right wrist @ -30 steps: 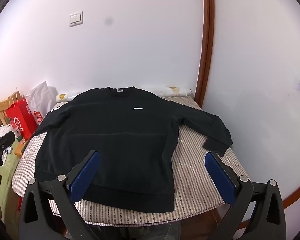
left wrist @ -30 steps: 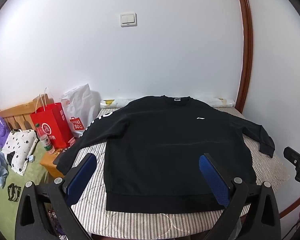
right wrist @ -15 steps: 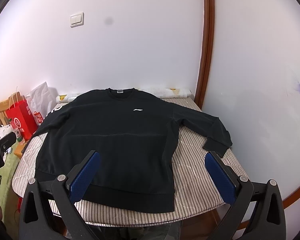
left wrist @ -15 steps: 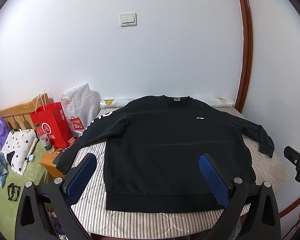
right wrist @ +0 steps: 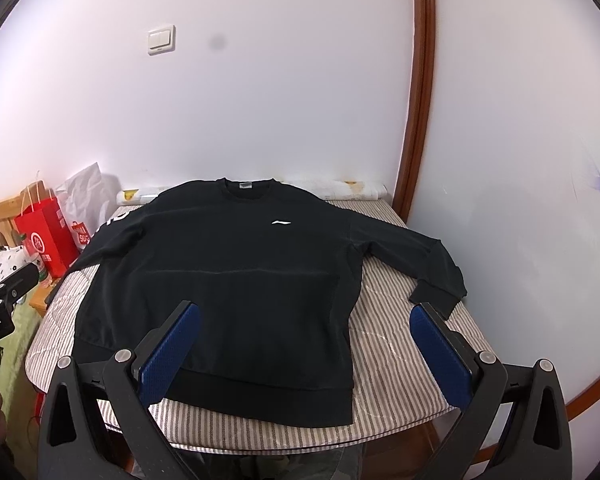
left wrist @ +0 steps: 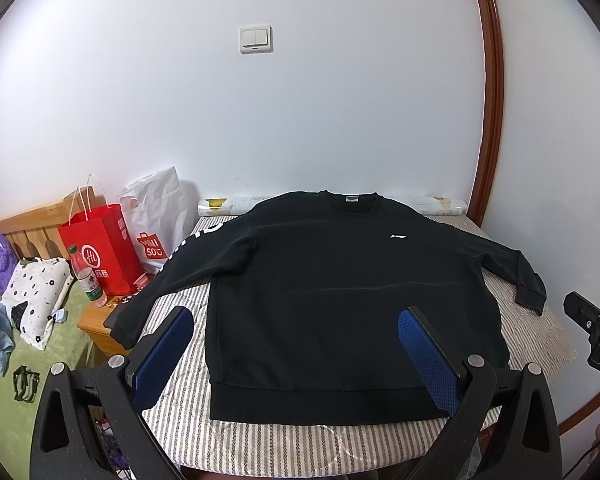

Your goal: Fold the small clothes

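Left wrist view: my left hand-held gripper has its blue pads wide apart, holding nothing and touching nothing; it hangs above the near hem of the sweater. The black sweater lies flat, front up, on the striped worktop, collar toward the wall, both sleeves spread outward; the left cuff overhangs the worktop's edge. Beyond that edge stand a red bag and a white bag, side by side; I cannot tell their contents. A bottle stands just beside the red bag. The right hand-held gripper shows only partly at the frame's right edge.

Right wrist view: my right hand-held gripper likewise has its fingers spread wide, empty, above the sweater near its hem. The right sleeve lies angled across the worktop, its cuff near the far corner by the wall. The red bag and white bag appear at left. Part of the left hand-held gripper enters at the left edge.
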`<control>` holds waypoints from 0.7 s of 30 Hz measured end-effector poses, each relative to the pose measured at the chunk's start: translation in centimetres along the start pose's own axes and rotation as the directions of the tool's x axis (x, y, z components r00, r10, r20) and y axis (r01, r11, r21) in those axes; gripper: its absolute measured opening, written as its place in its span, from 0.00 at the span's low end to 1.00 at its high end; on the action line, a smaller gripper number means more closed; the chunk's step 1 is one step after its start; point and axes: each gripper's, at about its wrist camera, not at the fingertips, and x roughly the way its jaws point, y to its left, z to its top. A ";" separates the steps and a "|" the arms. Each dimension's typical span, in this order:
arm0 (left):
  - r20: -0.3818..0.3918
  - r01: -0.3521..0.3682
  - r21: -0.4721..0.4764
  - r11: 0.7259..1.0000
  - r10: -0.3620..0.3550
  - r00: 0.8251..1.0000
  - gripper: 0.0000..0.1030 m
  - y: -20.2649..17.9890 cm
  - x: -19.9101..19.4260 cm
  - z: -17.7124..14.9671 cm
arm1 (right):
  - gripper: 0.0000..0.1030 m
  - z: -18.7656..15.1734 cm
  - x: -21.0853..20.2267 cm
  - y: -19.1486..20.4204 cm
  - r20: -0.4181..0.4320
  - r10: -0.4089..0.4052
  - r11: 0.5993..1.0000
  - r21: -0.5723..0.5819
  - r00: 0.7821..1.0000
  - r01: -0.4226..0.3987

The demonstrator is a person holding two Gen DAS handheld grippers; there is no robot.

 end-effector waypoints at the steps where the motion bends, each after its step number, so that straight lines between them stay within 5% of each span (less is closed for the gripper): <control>1: 0.000 -0.001 0.001 1.000 0.001 1.000 1.00 0.0 0.0 0.0 | 1.00 0.0 -0.1 0.0 0.001 0.008 1.000 0.002 1.000 -0.008; 21: 0.000 -0.001 0.000 1.000 0.001 1.000 1.00 -0.5 0.1 0.1 | 1.00 0.5 -0.9 0.1 0.019 0.011 1.000 -0.008 1.000 -0.011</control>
